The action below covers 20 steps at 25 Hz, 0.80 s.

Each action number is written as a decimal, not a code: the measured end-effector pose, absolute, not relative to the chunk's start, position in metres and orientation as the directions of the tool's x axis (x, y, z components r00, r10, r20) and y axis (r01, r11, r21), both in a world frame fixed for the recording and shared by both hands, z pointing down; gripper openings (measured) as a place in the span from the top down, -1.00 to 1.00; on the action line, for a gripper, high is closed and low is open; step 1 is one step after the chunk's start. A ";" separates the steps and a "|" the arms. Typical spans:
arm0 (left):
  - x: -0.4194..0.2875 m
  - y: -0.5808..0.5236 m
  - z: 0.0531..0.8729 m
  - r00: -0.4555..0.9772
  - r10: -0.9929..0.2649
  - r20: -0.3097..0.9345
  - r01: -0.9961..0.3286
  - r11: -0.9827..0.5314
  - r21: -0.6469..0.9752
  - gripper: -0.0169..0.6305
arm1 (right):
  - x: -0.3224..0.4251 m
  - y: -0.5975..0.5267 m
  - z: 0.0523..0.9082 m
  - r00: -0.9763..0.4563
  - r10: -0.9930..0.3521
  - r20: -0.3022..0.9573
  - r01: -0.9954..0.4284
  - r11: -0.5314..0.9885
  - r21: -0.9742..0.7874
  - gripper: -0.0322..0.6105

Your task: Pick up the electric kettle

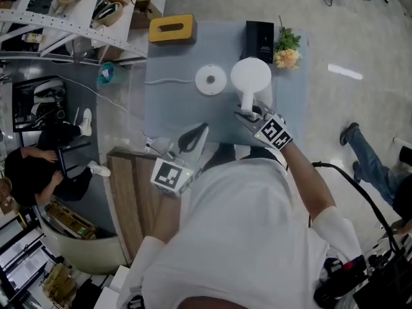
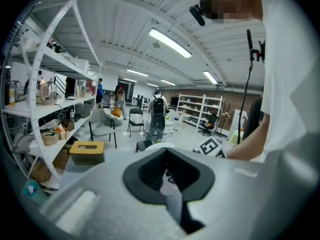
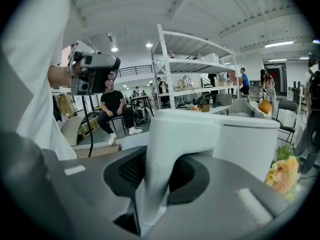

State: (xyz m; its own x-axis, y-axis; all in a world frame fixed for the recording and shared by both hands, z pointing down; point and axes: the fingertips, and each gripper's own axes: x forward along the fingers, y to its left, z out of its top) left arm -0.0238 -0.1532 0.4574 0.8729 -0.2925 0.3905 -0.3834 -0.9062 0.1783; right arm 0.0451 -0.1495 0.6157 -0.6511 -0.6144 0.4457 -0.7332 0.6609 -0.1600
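desk: grey flat-topped desk point(image 1: 174, 108), carries everything listed in the next four lines
tissue box: yellow rectangular box with a slot in its top point(image 1: 171, 28), at the far-left corner
black box: upright black rectangular box point(image 1: 259, 41), at the far edge
flowers: small bunch of peach and green artificial flowers point(image 1: 286, 50), touching the black box's right side
base: round white disc point(image 1: 210, 80), mid-desk, thin white cord point(image 1: 168, 80) running off to the left
side bench: brown wooden plank bench point(image 1: 129, 192), against the desk's near-left corner
rack: white metal shelving rack point(image 1: 64, 24), top left, cluttered
people: seated person in black point(image 1: 32, 169) at left; leg in blue jeans point(image 1: 370, 153) at right
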 end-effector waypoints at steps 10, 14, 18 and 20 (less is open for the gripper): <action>-0.017 -0.152 0.461 0.885 -0.275 0.376 -0.363 -0.913 0.186 0.94 | 0.053 -0.136 0.627 -0.615 -0.629 0.475 -0.763 0.627 -0.157 0.59; -0.008 -0.149 0.463 0.899 -0.247 0.361 -0.329 -0.926 0.186 0.94 | 0.059 -0.130 0.630 -0.597 -0.636 0.488 -0.778 0.608 -0.159 0.59; -0.001 -0.148 0.469 0.906 -0.228 0.358 -0.307 -0.934 0.181 0.94 | 0.063 -0.123 0.638 -0.580 -0.642 0.501 -0.790 0.594 -0.153 0.59; 0.001 -0.148 0.470 0.906 -0.223 0.359 -0.305 -0.933 0.190 0.94 | 0.064 -0.120 0.640 -0.570 -0.646 0.508 -0.796 0.586 -0.149 0.59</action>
